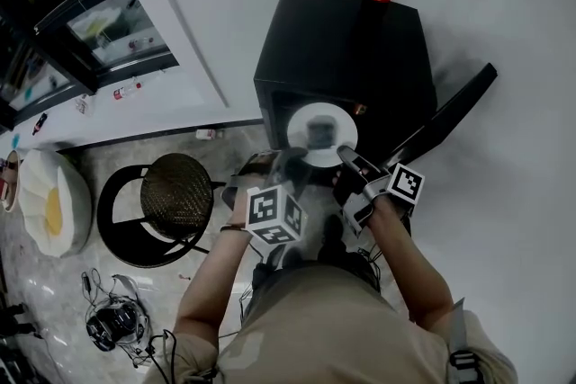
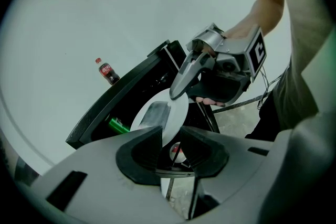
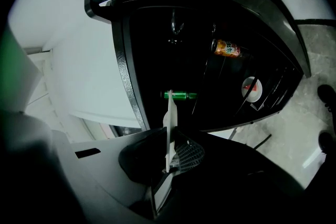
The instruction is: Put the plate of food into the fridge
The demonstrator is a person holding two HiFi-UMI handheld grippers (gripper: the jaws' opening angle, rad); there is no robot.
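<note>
L gripper (image 1: 290, 160) & R gripper (image 1: 347, 156) fingers both clamp plate (image 1: 321, 132) before open black fridge (image 1: 342, 40), marble floor (image 1: 54, 279).

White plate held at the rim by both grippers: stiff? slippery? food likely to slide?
Likely rigid: the plate shows as a straight thin edge in the right gripper, no sag. Probably slick: its surface looks smooth, and the left gripper holds only the rim. The grey food block seems to lie loose on top, so a tilt may slide it.
</note>
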